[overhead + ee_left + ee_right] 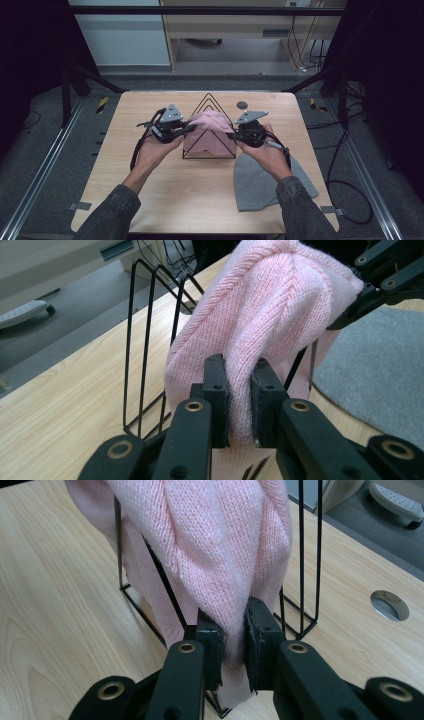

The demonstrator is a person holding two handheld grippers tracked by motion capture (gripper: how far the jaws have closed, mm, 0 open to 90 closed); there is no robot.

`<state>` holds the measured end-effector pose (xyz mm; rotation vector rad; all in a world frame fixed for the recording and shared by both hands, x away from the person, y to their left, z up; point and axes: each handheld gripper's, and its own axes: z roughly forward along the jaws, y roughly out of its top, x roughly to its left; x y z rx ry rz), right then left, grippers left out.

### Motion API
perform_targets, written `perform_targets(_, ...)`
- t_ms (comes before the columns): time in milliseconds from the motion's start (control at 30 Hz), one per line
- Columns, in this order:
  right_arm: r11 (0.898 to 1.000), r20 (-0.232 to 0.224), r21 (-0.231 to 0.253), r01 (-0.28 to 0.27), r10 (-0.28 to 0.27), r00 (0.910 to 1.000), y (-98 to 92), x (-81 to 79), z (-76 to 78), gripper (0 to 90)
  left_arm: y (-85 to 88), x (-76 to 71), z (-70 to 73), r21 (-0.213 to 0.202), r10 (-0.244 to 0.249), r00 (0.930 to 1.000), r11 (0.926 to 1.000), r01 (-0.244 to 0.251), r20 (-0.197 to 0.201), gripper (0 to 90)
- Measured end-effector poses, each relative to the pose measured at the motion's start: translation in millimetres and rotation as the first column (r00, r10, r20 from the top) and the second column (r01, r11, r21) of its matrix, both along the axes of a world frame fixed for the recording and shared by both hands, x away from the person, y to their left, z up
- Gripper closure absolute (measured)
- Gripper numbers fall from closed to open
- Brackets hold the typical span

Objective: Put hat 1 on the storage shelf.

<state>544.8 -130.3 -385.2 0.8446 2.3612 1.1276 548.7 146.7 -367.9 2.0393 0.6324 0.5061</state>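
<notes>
Pale wooden desk (165,200) underneath; both grippers' fingers pinch the pink knit beanie's (210,131) hem, left gripper (186,131) and right gripper (231,134) at opposite sides, stretching it over the black wire triangle stand (209,102), probably to seat it; a grey beanie (265,185) lies beside.

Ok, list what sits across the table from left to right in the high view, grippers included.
left gripper → pink knit hat draped on the black wire rack → right gripper → grey hat lying flat at the near right.
</notes>
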Motion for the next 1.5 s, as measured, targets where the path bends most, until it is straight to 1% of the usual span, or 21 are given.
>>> perform_targets(67,1.000,-0.005,-0.004,0.003,-0.003,1.0000,1.2,0.6,-1.3,79.3,-0.3,0.4,-2.3,-0.005,0.002,1.0000,1.0000,-0.002,-0.001,80.2)
perform_targets(167,1.000,-0.014,-0.016,0.001,-0.001,0.9999,2.3,1.8,-2.9,79.3,0.3,1.6,-5.8,0.003,0.013,0.9998,0.9999,-0.013,-0.012,80.2)
perform_targets(333,1.000,-0.024,-0.027,0.006,-0.006,0.9997,4.2,4.6,-6.5,79.3,-0.2,4.1,-11.0,-0.001,0.022,0.9992,0.9998,-0.022,-0.032,80.1)
perform_targets(400,1.000,-0.027,-0.030,0.008,-0.009,0.9996,5.2,5.7,-8.0,79.1,-0.4,4.1,-12.5,0.005,0.022,0.9991,0.9998,-0.022,-0.036,79.8)
perform_targets(567,0.999,-0.033,-0.040,0.008,-0.009,0.9994,6.3,5.9,-9.3,77.0,1.3,4.2,-14.4,0.009,0.027,0.9987,0.9996,-0.027,-0.044,77.3)
perform_targets(633,0.999,-0.032,-0.050,0.017,-0.019,0.9993,6.3,6.1,-9.2,74.4,1.8,3.7,-14.0,0.007,0.030,0.9989,0.9995,-0.030,-0.035,76.0)
perform_targets(767,0.999,-0.024,-0.044,0.029,-0.030,0.9993,4.7,4.4,-7.1,68.4,1.6,0.7,-13.2,0.006,0.032,0.9993,0.9995,-0.032,-0.020,71.3)
perform_targets(833,0.999,-0.020,-0.043,0.032,-0.033,0.9992,4.0,2.5,-5.9,66.0,1.8,-0.8,-13.8,0.011,0.035,0.9993,0.9993,-0.035,-0.014,70.1)
perform_targets(900,0.999,-0.017,-0.037,0.037,-0.037,0.9992,2.8,1.0,-5.7,63.8,2.5,-1.2,-15.4,0.032,0.049,0.9988,0.9983,-0.049,-0.008,67.7)
perform_targets(933,0.998,-0.014,-0.038,0.042,-0.043,0.9990,2.3,0.7,-6.1,61.5,3.5,-1.1,-16.2,0.030,0.055,0.9985,0.9981,-0.055,-0.007,65.2)
perform_targets(1033,0.998,-0.016,-0.034,0.055,-0.056,0.9983,0.4,-0.3,-6.9,55.0,7.0,-2.1,-17.3,0.015,0.059,0.9982,0.9982,-0.059,-0.014,63.3)
perform_targets(1067,0.998,-0.017,-0.033,0.058,-0.058,0.9981,-0.2,-1.2,-6.7,52.1,8.0,-3.2,-17.3,0.006,0.059,0.9982,0.9983,-0.058,-0.015,62.1)
perform_targets(1100,0.998,-0.016,-0.029,0.062,-0.063,0.9979,-1.0,-2.7,-6.2,48.2,9.0,-5.1,-16.4,0.008,0.061,0.9981,0.9981,-0.060,-0.012,60.3)
perform_targets(1133,0.998,-0.009,-0.027,0.065,-0.065,0.9978,-2.1,-4.6,-5.4,45.1,10.7,-7.3,-15.3,0.011,0.060,0.9982,0.9981,-0.060,-0.006,58.3)
perform_targets(1167,0.997,-0.001,-0.027,0.067,-0.067,0.9978,-3.5,-6.9,-4.2,42.6,11.9,-9.6,-14.7,0.006,0.063,0.9980,0.9980,-0.063,-0.003,56.6)
perform_targets(1233,0.998,0.008,-0.023,0.066,-0.066,0.9978,-7.2,-11.6,-1.3,37.2,14.9,-14.5,-13.5,0.001,0.074,0.9973,0.9973,-0.074,-0.001,51.9)
perform_targets(1267,0.997,0.018,-0.025,0.069,-0.069,0.9975,-10.0,-13.7,0.2,34.4,16.7,-17.0,-12.9,0.007,0.085,0.9964,0.9964,-0.085,0.002,48.4)
perform_targets(1300,0.997,0.021,-0.025,0.076,-0.076,0.9969,-13.2,-15.8,1.7,31.8,18.3,-19.6,-12.5,0.008,0.092,0.9957,0.9957,-0.092,0.001,43.6)
perform_targets(1433,0.994,0.014,-0.031,0.104,-0.104,0.9945,-31.1,-23.4,2.1,23.9,27.4,-31.9,-12.8,0.018,0.096,0.9954,0.9952,-0.096,-0.002,30.8)
perform_targets(1467,0.993,0.004,-0.041,0.112,-0.112,0.9937,-36.4,-25.0,0.8,22.3,30.2,-35.3,-13.8,0.022,0.096,0.9953,0.9951,-0.096,-0.009,27.8)
perform_targets(1500,0.991,0.004,-0.051,0.124,-0.124,0.9923,-42.4,-26.6,-1.3,21.4,33.3,-38.7,-15.4,0.028,0.105,0.9944,0.9942,-0.104,-0.011,24.9)
